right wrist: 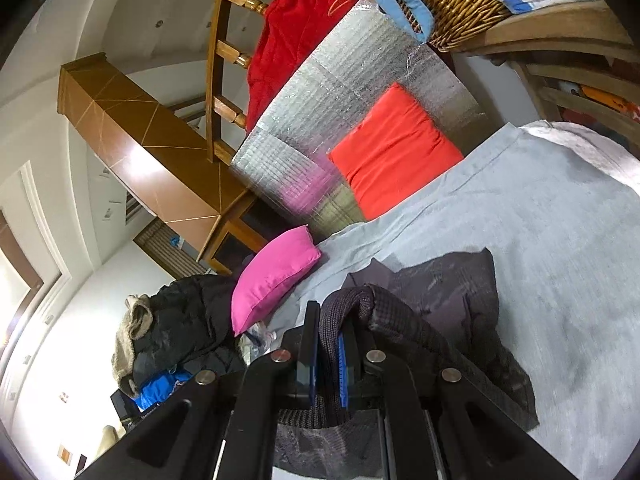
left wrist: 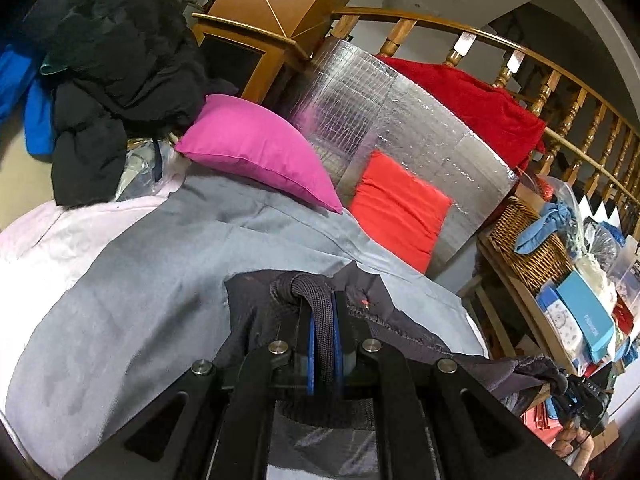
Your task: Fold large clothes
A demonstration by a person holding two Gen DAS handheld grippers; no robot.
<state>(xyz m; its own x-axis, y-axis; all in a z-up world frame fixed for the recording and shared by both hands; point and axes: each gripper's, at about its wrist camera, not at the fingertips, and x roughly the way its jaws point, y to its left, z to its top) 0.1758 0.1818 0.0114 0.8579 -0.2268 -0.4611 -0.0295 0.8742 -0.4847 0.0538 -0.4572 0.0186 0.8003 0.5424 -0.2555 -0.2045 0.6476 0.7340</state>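
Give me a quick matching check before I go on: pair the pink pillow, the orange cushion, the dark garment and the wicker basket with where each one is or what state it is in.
Things:
1. pink pillow
2. orange cushion
3. dark garment
4. wicker basket

Places or states:
A. gripped at its ribbed edge by the left gripper and the right gripper
B. leaning on the silver foil panel
C. on a wooden shelf beside the bed
D. on the grey sheet, next to the black coat pile

Pairs: 1-D, 2-B, 3-A, 4-C
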